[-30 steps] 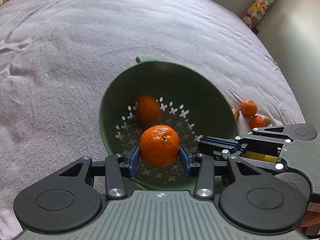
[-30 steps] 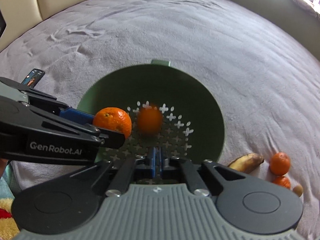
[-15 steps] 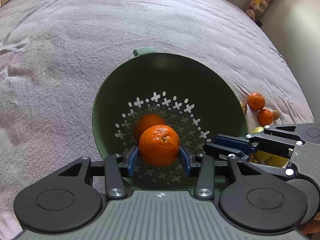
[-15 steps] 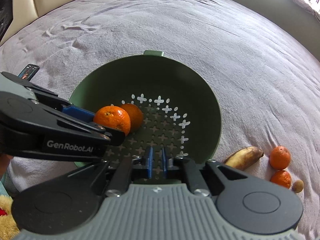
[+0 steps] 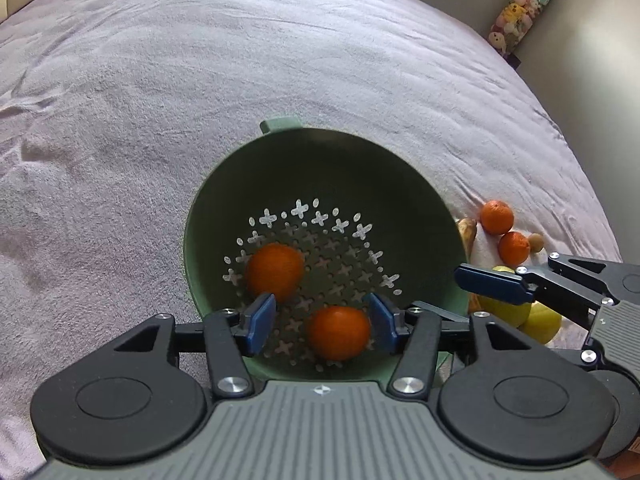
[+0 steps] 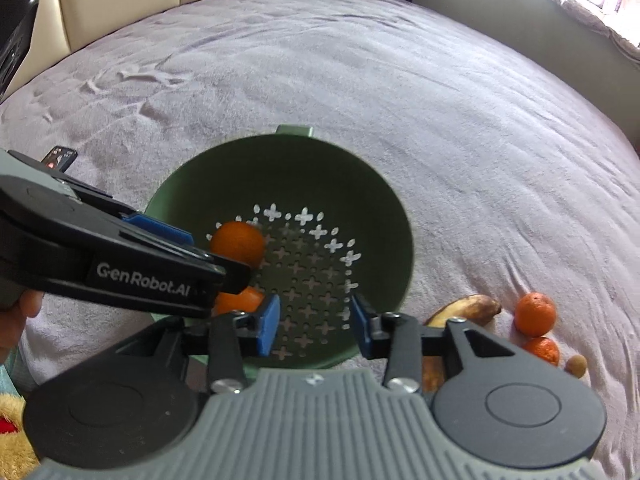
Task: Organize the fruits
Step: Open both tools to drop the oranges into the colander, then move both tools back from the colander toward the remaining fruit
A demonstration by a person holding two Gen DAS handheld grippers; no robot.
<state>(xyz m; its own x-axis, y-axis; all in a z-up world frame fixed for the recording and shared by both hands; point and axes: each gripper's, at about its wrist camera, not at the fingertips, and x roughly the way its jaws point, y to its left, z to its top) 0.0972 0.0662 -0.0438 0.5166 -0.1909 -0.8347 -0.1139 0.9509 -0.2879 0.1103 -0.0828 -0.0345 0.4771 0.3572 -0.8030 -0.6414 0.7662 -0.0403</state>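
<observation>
Now the left gripper [image 5: 322, 324] has its blue pads spread wide, jaws just been opening, and the near mandarin [image 5: 339, 333] sits loose on the perforated floor of the green colander [image 5: 320, 152]. It lies between the pads but closer to the right one, with a clear gap to the left pad, so nothing is being squeezed. A second mandarin [image 5: 274, 271] rests further in, to the left, just beyond the left pad.

Over on the right, the right gripper [image 6: 314, 326] hangs above the colander's near rim, its jaws partly apart after just opening too, and all you see between them is the bare cross-cut floor. Nothing in its grasp. From that side the left gripper's black arm crosses in front and hides most of the near mandarin.

Outside the bowl, on the grey bedspread [image 5: 160, 100] to the right, more fruit lies waiting: a browned banana [image 6: 466, 309] touching the colander's wall, two loose mandarins [image 6: 535, 314] just beyond it, and a small tan nut-like ball [image 6: 576, 365] beside the nearer one. In the left wrist view, yellow fruit [image 5: 520, 314] shows partly behind the right gripper's finger; what kind, I can't tell.
</observation>
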